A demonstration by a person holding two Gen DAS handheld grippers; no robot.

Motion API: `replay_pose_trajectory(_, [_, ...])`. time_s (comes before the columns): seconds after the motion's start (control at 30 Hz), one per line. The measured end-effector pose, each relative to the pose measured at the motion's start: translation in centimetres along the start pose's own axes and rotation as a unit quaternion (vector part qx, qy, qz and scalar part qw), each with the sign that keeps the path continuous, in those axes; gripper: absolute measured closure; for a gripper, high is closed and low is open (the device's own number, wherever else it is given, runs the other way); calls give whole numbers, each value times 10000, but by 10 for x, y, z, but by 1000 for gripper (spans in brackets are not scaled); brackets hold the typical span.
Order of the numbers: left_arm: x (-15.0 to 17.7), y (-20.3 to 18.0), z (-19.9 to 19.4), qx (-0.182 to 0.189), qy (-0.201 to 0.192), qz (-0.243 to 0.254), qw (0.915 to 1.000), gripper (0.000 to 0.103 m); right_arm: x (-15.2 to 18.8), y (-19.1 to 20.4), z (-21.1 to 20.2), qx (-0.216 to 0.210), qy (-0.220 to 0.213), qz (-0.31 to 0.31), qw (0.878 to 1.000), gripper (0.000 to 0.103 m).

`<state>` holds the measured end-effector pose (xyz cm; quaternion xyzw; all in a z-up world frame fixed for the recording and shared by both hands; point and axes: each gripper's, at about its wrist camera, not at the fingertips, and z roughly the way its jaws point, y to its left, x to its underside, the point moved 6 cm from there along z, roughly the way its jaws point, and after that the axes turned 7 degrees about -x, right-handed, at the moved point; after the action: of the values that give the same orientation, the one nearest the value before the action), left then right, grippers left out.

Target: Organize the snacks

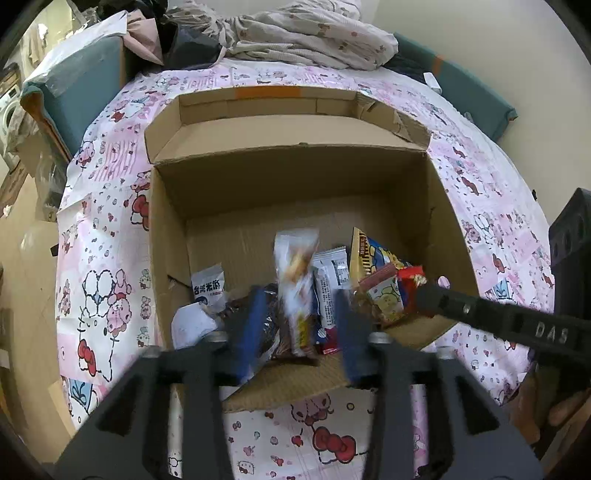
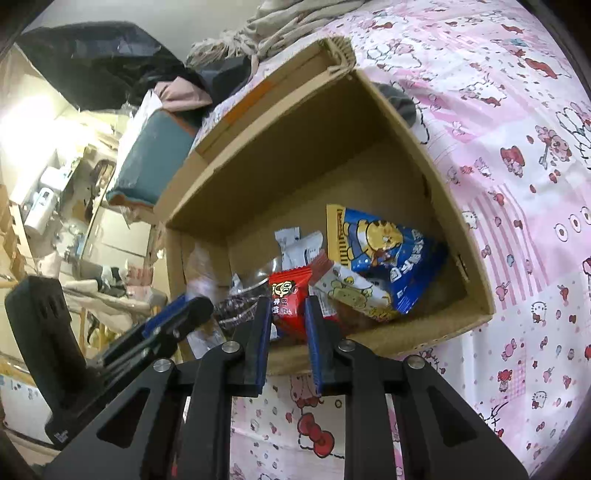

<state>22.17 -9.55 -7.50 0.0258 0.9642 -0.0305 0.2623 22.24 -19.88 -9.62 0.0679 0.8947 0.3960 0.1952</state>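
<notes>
An open cardboard box (image 1: 295, 177) sits on a pink cartoon-print cloth and holds several snack packets. My left gripper (image 1: 301, 301) is open over the near wall; a long clear-and-white snack packet (image 1: 297, 280), blurred, stands between its blue fingers without being clamped. My right gripper (image 2: 286, 310) is shut on a small red snack packet (image 2: 288, 295) just inside the box (image 2: 369, 122); it also shows in the left wrist view (image 1: 419, 291). A blue-and-yellow chip bag (image 2: 384, 251) leans in the right corner.
The pink cloth (image 2: 517, 184) covers the surface around the box. Crumpled bedding (image 1: 295, 29) and dark clothes lie behind the box. A teal cushion (image 1: 81, 81) is at the back left. A cluttered room (image 2: 55, 184) lies beyond the left edge.
</notes>
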Motion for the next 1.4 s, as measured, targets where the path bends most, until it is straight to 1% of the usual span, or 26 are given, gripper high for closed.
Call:
replay_pose_trajectory(0.03, [0,-1,-3,20,-35,6,10000,42,-1,0,-2,-30,-36,20,10000,77])
replay_pose_trajectory(0.07, [1,-1,-6,18,-67,21,10000,29,-2,1,-3,-47,-61,33,10000,73])
replay_pose_trajectory(0.1, [1,-1,-10,-12,-116,29,9999,24,-3,1,-5,-45,-100,51,9999,58])
replay_pose_trajectory(0.13, [0,0,-14,-19,-184,30,9998,24,-4,1,-7,-11,-143,64,9999,39])
replay_pose_trajectory(0.17, [0,1,-18,-75,-281,42,9996,23,-5,2,-10,-16,-200,71,9998,35])
replay_pose_trajectory(0.2, [0,2,-20,-135,-324,37,9994,23,-7,3,-14,-39,-303,77,9995,35])
replay_pose_trajectory(0.3, [0,9,-26,-219,-380,-45,9990,23,-8,4,-18,18,-385,34,9993,33])
replay_pose_trajectory(0.4, [1,18,-32,-306,-431,-137,9985,23,-7,6,-24,129,-464,-56,9988,27])
replay_pose_trajectory(0.47, [2,24,-39,-337,-552,-212,9977,23,-4,10,-28,170,-479,-174,9986,27])
replay_pose_trajectory(0.57, [4,32,-51,-479,-763,-242,9956,23,-1,17,-37,294,-544,-426,9972,26])
replay_pose_trajectory(0.6, [5,35,-55,-549,-840,-241,9947,23,1,21,-41,355,-588,-550,9961,26])
replay_pose_trajectory(0.7, [9,42,-67,-667,-1006,-298,9922,23,4,34,-53,423,-787,-871,9922,16])
replay_pose_trajectory(0.87, [15,52,-85,-671,-1203,-477,9893,23,12,56,-73,562,-1124,-1392,9823,16])
replay_pose_trajectory(0.97, [22,57,-95,-814,-1277,-437,9875,23,18,60,-86,713,-1386,-1507,9762,15])
replay_pose_trajectory(1.03, [26,58,-100,-853,-1305,-427,9869,23,22,59,-92,764,-1457,-1488,9751,12])
replay_pose_trajectory(1.1, [32,60,-104,-791,-1278,-474,9875,23,28,59,-95,737,-1433,-1453,9762,8])
replay_pose_trajectory(1.2, [39,61,-106,-708,-1199,-557,9887,23,39,59,-96,775,-1399,-1444,9765,8])
replay_pose_trajectory(1.27, [44,61,-107,-735,-1195,-571,9885,23,45,59,-98,873,-1446,-1500,9741,7])
replay_pose_trajectory(1.33, [48,59,-108,-767,-1202,-550,9883,23,54,63,-100,1026,-1579,-1631,9685,5])
replay_pose_trajectory(1.37, [51,59,-108,-799,-1182,-530,9884,22,57,64,-100,1107,-1635,-1693,9656,4])
replay_pose_trajectory(1.4, [54,60,-107,-837,-1161,-530,9883,18,61,65,-100,1169,-1667,-1749,9633,4])
